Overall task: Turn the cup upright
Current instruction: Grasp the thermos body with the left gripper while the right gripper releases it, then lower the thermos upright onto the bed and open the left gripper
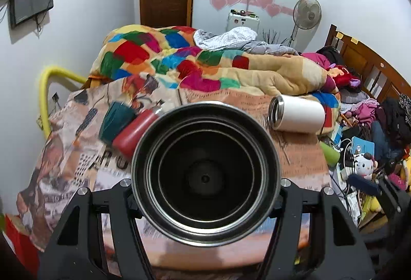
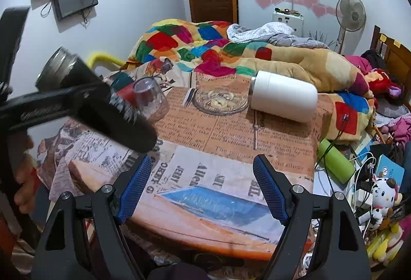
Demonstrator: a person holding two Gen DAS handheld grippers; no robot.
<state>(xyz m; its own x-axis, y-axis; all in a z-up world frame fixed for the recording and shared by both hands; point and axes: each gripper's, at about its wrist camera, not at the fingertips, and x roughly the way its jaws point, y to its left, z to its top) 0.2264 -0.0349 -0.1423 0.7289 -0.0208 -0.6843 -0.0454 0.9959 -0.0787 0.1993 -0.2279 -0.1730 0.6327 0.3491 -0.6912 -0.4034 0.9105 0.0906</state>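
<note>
I am holding the black cup (image 1: 205, 177) clamped in my left gripper (image 1: 205, 192), its open mouth facing the left wrist camera and filling the near view; from the right wrist it is hanging tilted in the air above the left part of the newspaper-print table (image 2: 231, 151), mouth up and away. My right gripper (image 2: 203, 187) is hovering over the table's near edge, blue pads (image 2: 134, 187) spread wide and gripping nothing. Farther along, a clear glass (image 2: 151, 97), a red bottle (image 1: 133, 131) and a teal cup (image 1: 115, 121) are sitting left, while a white tumbler (image 2: 282, 97) is lying on its side right. Behind, a patchwork quilt (image 2: 205, 49) is covering the bed.
</note>
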